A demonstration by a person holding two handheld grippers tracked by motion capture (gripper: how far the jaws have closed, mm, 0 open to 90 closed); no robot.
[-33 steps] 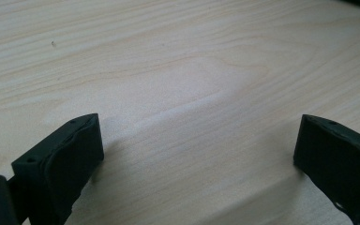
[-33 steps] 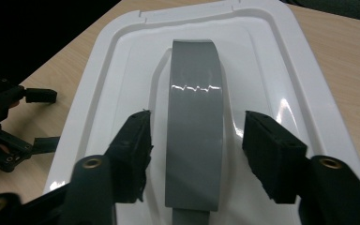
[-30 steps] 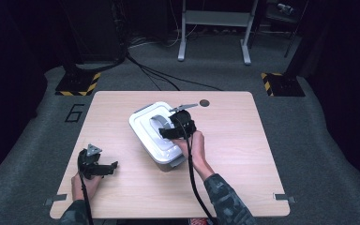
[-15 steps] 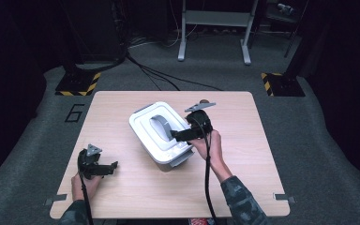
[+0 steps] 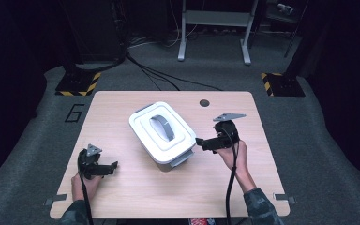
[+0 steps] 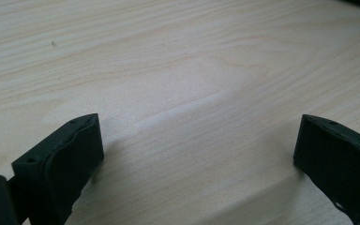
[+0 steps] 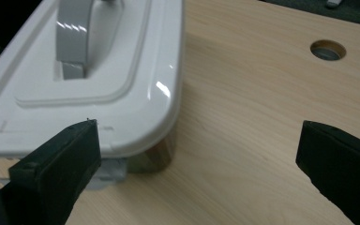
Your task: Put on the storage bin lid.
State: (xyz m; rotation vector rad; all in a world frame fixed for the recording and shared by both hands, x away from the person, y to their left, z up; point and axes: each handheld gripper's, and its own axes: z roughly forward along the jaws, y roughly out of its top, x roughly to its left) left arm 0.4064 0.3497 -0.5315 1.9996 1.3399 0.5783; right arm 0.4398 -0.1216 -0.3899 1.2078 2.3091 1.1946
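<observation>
Lid [image 5: 161, 130] seated on white box [image 5: 168, 161]; right tongs [image 5: 200, 143] just spread beside it, empty; left tongs [image 5: 115, 165] spread, idle on tabletop [image 5: 225, 187]; side latches probably left.

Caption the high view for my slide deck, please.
Right tongs, open, beside a lidded white container on a wooden table.

We see a dark lab or recording studio, grey carpet floor [image 5: 309, 140], yellow-black hazard-striped bases [image 5: 77, 84] at upper left and right, cables [image 5: 168, 75] trailing, metal stand legs [image 5: 213, 35] at top centre.
</observation>
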